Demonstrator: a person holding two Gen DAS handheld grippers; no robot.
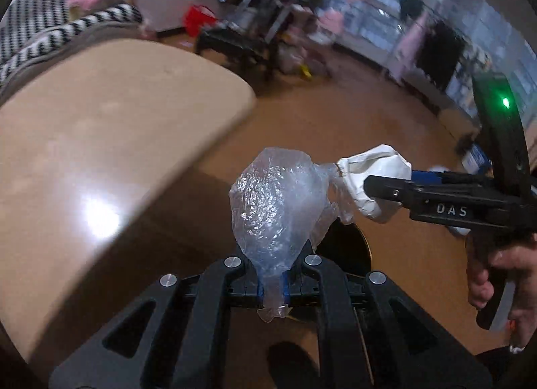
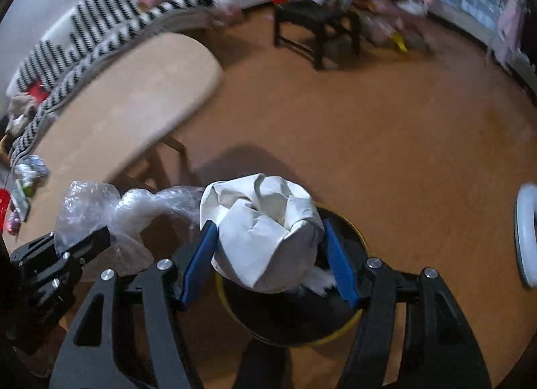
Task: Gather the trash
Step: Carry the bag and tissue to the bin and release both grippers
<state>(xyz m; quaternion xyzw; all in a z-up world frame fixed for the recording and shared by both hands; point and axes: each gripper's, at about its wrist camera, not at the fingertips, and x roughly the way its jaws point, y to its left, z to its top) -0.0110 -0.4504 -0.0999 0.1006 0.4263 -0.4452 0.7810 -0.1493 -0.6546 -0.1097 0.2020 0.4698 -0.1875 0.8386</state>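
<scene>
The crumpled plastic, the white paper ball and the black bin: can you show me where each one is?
crumpled plastic [image 1: 268, 201], left wrist view, on its shiny puffed middle.
white paper ball [image 2: 261, 227], right wrist view, on its creased front, between the blue pads.
black bin [image 2: 302, 318], right wrist view, on its dark inside wall under the ball.

Both wrist views are aimed steeply down along the fingers, close above a dark bin [image 2: 295, 315] on the floor, and the beige table [image 1: 110, 127] at ten o'clock, the crumpled paper [image 2: 261, 231] and the clear plastic [image 1: 272, 204] are shared.
</scene>
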